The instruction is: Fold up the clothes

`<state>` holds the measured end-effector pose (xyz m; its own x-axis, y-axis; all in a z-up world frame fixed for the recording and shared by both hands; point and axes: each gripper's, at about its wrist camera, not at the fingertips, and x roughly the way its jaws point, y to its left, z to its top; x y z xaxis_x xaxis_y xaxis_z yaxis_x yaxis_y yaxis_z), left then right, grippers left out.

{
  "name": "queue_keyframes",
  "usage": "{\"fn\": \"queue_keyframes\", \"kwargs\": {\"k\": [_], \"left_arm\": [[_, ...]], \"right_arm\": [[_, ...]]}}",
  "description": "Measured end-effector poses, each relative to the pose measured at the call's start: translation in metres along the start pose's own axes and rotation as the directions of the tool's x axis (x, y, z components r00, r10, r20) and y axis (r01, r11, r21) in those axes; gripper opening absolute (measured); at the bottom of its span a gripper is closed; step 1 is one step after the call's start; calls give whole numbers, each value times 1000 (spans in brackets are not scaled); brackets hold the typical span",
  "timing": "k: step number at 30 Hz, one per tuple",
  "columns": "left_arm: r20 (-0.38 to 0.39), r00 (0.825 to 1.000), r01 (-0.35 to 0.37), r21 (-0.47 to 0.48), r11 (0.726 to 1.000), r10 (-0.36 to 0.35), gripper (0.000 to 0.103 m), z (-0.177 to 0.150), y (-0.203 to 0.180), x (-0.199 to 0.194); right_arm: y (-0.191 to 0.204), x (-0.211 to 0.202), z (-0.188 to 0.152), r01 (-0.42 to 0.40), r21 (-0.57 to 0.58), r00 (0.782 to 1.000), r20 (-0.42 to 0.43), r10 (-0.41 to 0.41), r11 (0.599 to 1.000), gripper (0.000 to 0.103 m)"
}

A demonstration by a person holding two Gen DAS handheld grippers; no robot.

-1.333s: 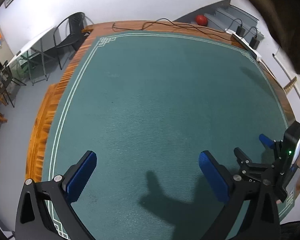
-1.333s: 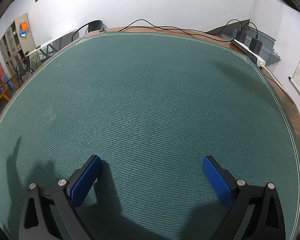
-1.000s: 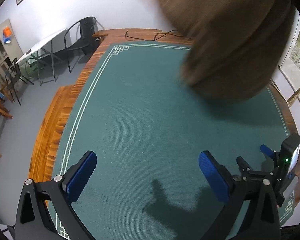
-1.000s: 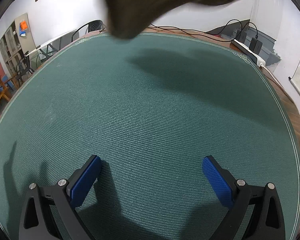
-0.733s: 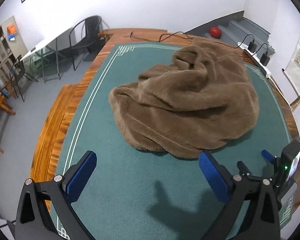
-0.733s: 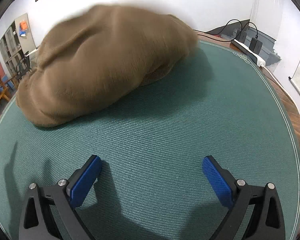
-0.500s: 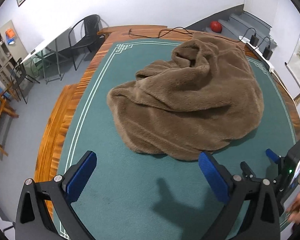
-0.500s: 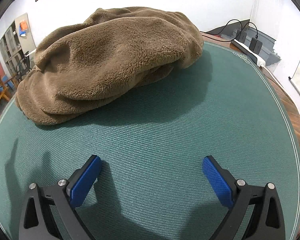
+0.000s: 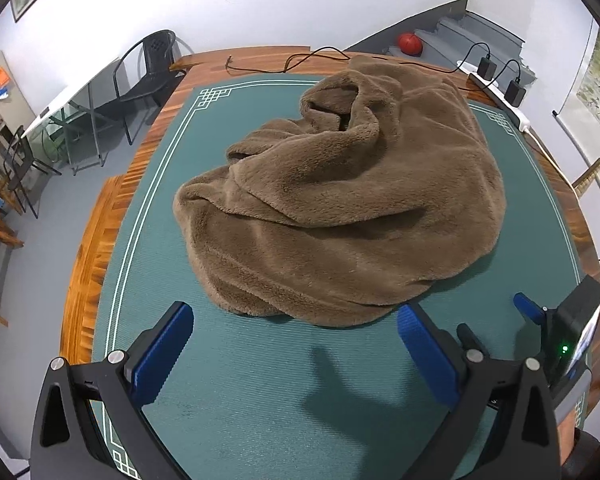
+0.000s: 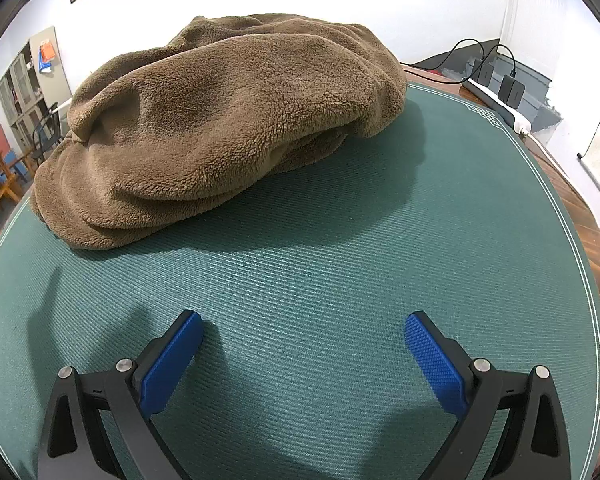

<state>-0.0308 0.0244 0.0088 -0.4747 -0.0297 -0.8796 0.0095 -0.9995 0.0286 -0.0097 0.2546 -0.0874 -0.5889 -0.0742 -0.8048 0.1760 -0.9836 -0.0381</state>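
- A brown fleece garment [image 9: 340,208] lies in a crumpled heap on the green mat [image 9: 260,392], filling the middle of the left wrist view and reaching toward 12 o'clock.
- The left gripper [image 9: 296,344] hangs above the mat at 6 o'clock, jaws spread wide, holding nothing, just short of the heap's near edge.
- The right gripper [image 10: 304,352] is likewise spread and empty, low over the mat.
- From the right wrist, the garment [image 10: 220,120] sits at 11 o'clock, apart from the blue pads [image 10: 434,360].
- A power strip [image 9: 500,96] lies on the wooden table edge [image 9: 100,216] at 1 o'clock.
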Motion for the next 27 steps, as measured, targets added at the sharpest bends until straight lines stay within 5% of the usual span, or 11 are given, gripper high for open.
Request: {"fn": "queue_keyframes", "kwargs": {"k": [19, 27], "left_arm": [[-20, 1000, 7, -18, 1000, -8, 102, 0, 10, 10], [-25, 999, -24, -70, 997, 22, 102, -4, 37, 14]], "right_arm": [[-2, -10, -13, -6, 5, 1000, 6, 6, 1000, 102], [-1, -40, 37, -51, -19, 994, 94, 52, 999, 102]]}}
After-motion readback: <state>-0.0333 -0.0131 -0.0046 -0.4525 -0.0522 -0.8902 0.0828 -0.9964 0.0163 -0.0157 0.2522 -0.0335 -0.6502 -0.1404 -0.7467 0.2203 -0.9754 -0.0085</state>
